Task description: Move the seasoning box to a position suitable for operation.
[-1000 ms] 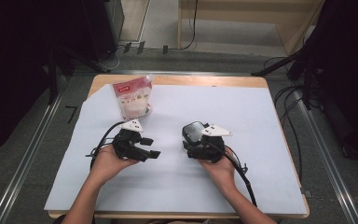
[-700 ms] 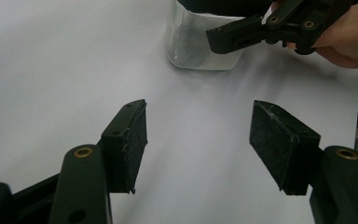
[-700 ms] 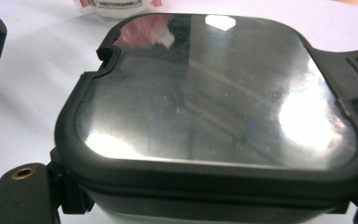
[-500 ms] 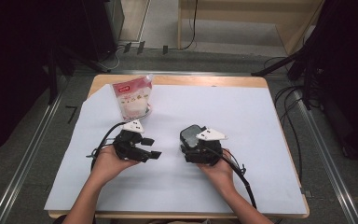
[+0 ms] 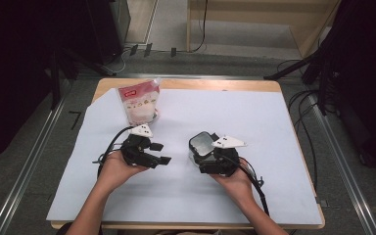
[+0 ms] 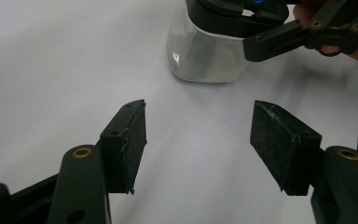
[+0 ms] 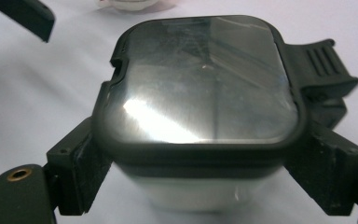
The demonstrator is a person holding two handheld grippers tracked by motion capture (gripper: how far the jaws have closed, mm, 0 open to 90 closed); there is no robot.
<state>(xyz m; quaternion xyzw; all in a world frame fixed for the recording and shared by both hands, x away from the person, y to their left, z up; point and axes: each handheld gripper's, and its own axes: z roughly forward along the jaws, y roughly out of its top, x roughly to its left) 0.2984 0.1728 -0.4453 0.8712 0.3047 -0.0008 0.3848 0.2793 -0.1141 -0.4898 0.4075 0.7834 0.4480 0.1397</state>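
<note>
The high view takes in the red-labelled pouch (image 5: 139, 102) standing at the far left of the white sheet (image 5: 274, 127), white contents showing through it. The left gripper (image 5: 162, 153), jaws well apart, holds nothing. To its right, the right gripper (image 7: 200, 172) clamps the lidded clear container (image 7: 200, 93); its own view shows the dark clip-on lid (image 7: 321, 56), contents unclear.

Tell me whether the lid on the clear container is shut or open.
Shut. In the right gripper view the dark-rimmed lid sits flat all round on the clear container, with its side latch down. The right gripper clamps it.
</note>
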